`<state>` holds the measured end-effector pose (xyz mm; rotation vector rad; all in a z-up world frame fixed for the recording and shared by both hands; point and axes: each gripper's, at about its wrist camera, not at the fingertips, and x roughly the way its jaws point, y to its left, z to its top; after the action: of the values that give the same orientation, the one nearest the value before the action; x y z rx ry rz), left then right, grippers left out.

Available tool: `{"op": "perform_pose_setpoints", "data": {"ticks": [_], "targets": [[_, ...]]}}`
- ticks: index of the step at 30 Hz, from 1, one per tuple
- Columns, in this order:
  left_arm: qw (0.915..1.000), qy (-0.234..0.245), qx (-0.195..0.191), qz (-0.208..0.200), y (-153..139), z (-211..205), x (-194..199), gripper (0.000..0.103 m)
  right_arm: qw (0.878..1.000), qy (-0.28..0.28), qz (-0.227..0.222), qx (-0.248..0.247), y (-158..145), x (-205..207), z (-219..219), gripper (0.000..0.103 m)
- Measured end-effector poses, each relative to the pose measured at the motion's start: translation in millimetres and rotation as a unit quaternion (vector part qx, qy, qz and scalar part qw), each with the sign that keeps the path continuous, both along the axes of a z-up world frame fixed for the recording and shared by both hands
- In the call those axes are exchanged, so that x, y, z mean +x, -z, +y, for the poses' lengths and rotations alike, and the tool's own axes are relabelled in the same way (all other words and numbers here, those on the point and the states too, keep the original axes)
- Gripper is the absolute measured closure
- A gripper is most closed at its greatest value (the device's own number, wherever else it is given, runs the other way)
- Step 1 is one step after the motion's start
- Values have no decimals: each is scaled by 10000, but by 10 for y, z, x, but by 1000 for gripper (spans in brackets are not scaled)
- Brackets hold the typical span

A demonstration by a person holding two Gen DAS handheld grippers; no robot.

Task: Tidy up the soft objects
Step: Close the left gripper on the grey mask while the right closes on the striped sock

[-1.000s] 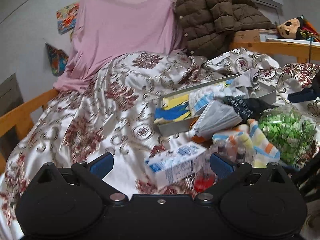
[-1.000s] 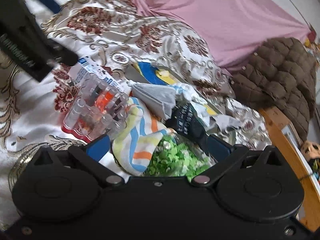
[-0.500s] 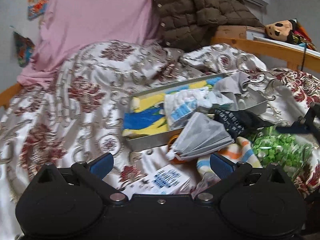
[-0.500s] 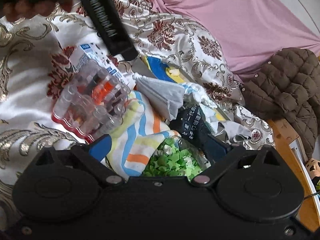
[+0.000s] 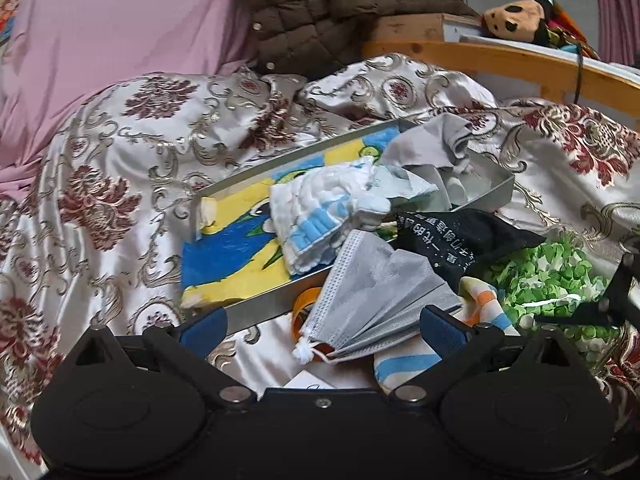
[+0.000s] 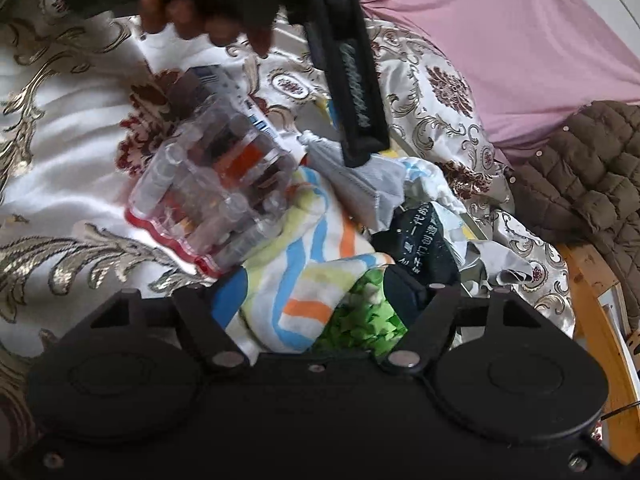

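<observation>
A grey metal tray (image 5: 496,194) lies on the bed with a blue-yellow cloth (image 5: 236,256), a white-blue towel (image 5: 320,208) and a grey cloth (image 5: 432,148) in it. A grey face mask (image 5: 376,292) lies just before my open left gripper (image 5: 324,324), between its fingers. A black sock (image 5: 460,240), a striped towel (image 6: 304,280) and a bag of green pieces (image 5: 552,288) lie to the right. My right gripper (image 6: 316,300) is open over the striped towel and green bag (image 6: 360,316).
A clear pack of vials (image 6: 216,188) and a white-blue box (image 6: 224,80) lie on the patterned bedspread (image 5: 120,168). A pink cloth (image 5: 112,24), a brown jacket (image 5: 332,8) and the wooden bed rail (image 5: 520,64) stand behind. The left gripper's body (image 6: 348,68) crosses the right view.
My left gripper has moved forward and right, from over the white-blue box to the grey mask. My right gripper has drawn closer over the striped towel. Both stay open.
</observation>
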<state>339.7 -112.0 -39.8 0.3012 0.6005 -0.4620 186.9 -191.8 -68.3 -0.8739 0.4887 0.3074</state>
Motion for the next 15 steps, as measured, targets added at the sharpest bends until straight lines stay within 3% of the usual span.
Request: {"op": "perform_pose_setpoints", "data": {"ticks": [9, 15], "targets": [[9990, 424, 53, 142, 56, -172, 120, 8, 9995, 135, 267, 65, 58, 42, 32, 48], [9980, 476, -4, 414, 97, -241, 181, 25, 9992, 203, 341, 22, 143, 82, 66, 56]]}}
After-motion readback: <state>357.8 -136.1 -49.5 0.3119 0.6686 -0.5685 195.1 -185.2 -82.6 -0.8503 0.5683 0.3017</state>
